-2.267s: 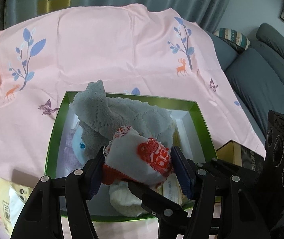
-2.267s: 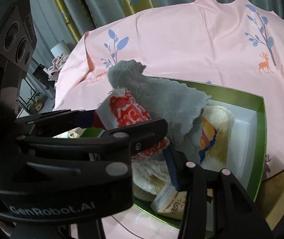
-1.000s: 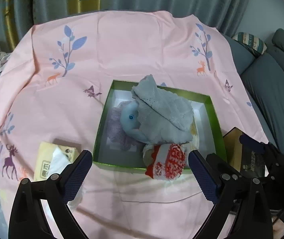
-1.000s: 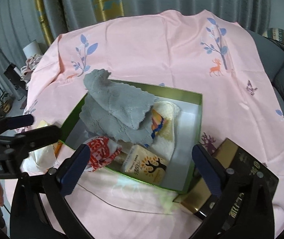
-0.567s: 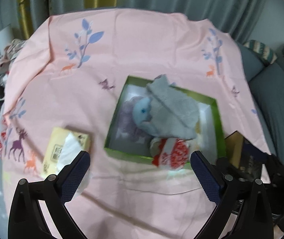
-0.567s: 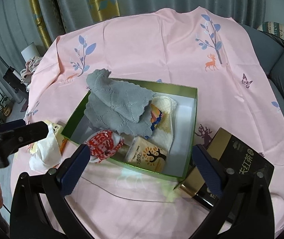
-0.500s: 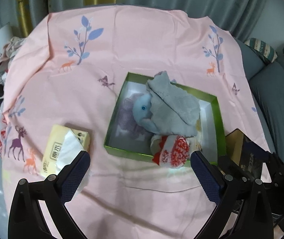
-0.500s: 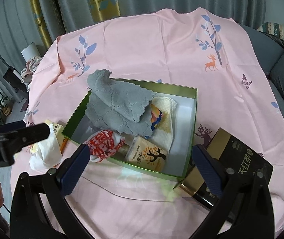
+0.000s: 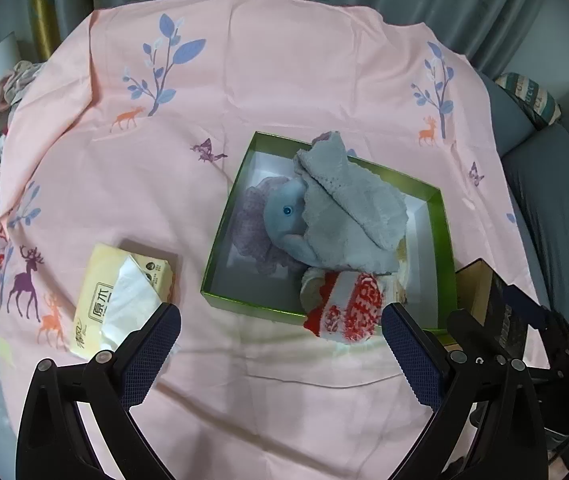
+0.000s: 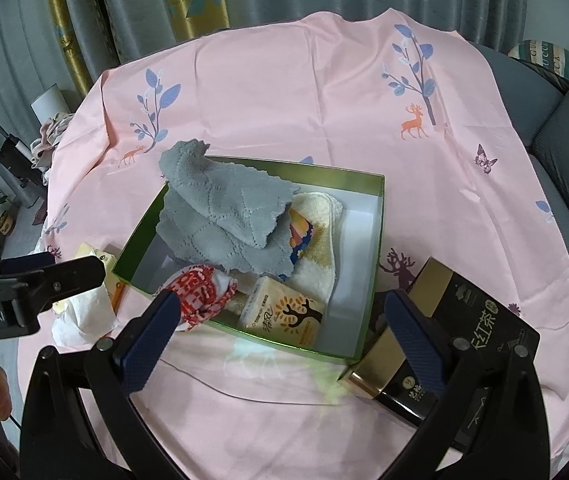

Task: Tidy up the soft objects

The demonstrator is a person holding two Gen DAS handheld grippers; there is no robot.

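Left wrist view looks down on a green-walled, white-floored rectangular cardboard box (image 9: 440, 232) on the pink printed tablecloth (image 9: 284, 80) covering the tabletop. The rolled red-and-white patterned cloth (image 9: 344, 308) lies at the box's near edge, draped over the near wall with its lower end touching the tablecloth; its long axis runs roughly along that wall, slightly tilted. Behind it in the box are a crumpled grey quilted towel (image 9: 348, 208) and a pale blue-grey plush toy with a blue eye (image 9: 284, 220). Right wrist view shows the same roll (image 10: 198, 292) at the near left corner, beside a small yellow tissue pack with a tree print (image 10: 284, 314) and a cream towel (image 10: 316, 248) under the grey one. A yellow soft tissue packet (image 9: 120, 296) lies left of the box, a black-and-gold carton (image 10: 448, 332) just beside its right wall.

The left gripper (image 9: 280, 344) and the right gripper (image 10: 280, 328) both have their fingers spread wide apart, holding nothing. Some two seconds ago the left fingers were clamped on the roll above the box; since then both grippers have pulled back and risen, and the roll rests on the edge
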